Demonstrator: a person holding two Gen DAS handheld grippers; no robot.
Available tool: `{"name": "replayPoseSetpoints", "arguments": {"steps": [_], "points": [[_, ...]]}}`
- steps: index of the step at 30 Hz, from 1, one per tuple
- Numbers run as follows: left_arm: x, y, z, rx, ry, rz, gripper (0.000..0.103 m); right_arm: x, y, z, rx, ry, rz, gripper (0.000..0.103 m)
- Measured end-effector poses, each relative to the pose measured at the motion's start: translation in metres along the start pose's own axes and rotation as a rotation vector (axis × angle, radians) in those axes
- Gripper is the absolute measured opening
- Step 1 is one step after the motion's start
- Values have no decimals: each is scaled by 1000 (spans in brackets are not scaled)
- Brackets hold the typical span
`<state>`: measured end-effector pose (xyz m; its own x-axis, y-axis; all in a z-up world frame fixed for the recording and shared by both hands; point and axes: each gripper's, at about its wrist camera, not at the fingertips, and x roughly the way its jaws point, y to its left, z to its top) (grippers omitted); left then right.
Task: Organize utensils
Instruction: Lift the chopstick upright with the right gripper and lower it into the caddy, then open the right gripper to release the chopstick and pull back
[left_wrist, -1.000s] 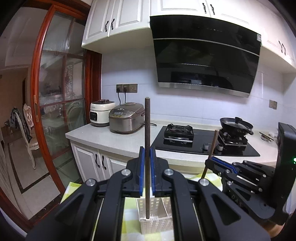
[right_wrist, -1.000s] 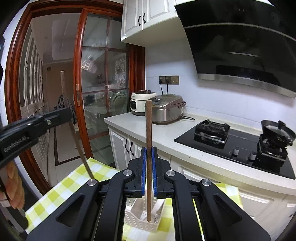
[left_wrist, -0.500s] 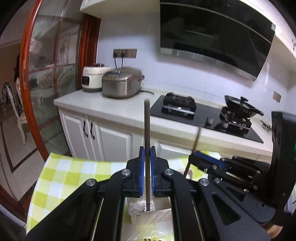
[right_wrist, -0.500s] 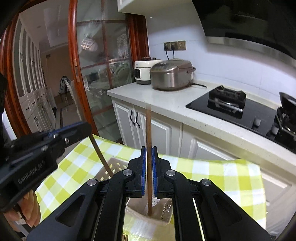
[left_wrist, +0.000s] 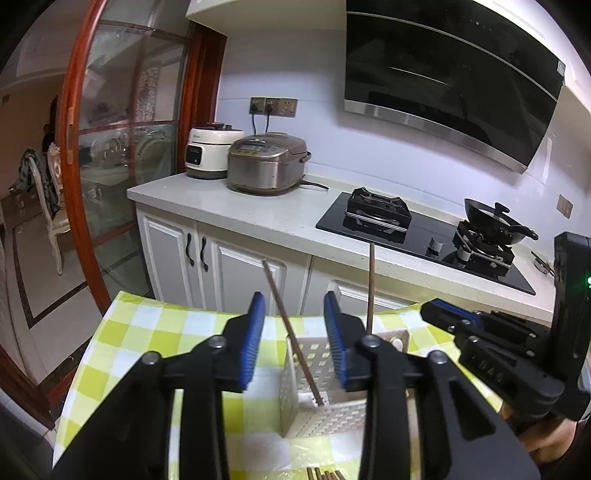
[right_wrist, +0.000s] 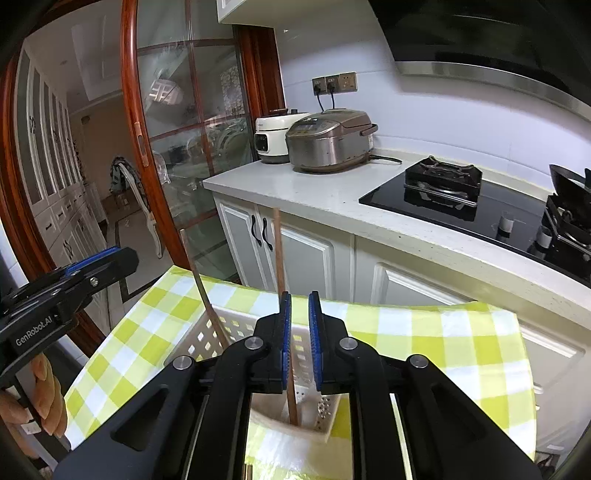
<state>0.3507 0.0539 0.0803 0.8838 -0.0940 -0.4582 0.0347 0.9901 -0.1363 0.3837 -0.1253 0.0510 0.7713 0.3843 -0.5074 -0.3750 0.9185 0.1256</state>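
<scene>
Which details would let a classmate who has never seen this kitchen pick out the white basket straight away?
Start at the long white counter with the black hob, then look down to the yellow-and-white checked cloth in front of its cupboards. On that cloth stands the white basket, a small plastic box with perforated sides. It alone has two brown chopsticks standing in it.
</scene>
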Motion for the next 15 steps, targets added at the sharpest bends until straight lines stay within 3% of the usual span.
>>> {"name": "replayPoseSetpoints", "arguments": {"steps": [4,6,11,15], "points": [[-20,7,-15,-22,-11,23,49,-19,1,-11,-14,-18,-11,41],[-31,11,-24,-33,-22,34,60,-30,3,-20,-31,-22,-20,41],[-59,15,-63,-37,-15,57,77,-52,9,-58,-50,-5,-28,41],[-67,14,-98,-28,32,48,81,-57,12,-93,-59,30,-31,41]]}}
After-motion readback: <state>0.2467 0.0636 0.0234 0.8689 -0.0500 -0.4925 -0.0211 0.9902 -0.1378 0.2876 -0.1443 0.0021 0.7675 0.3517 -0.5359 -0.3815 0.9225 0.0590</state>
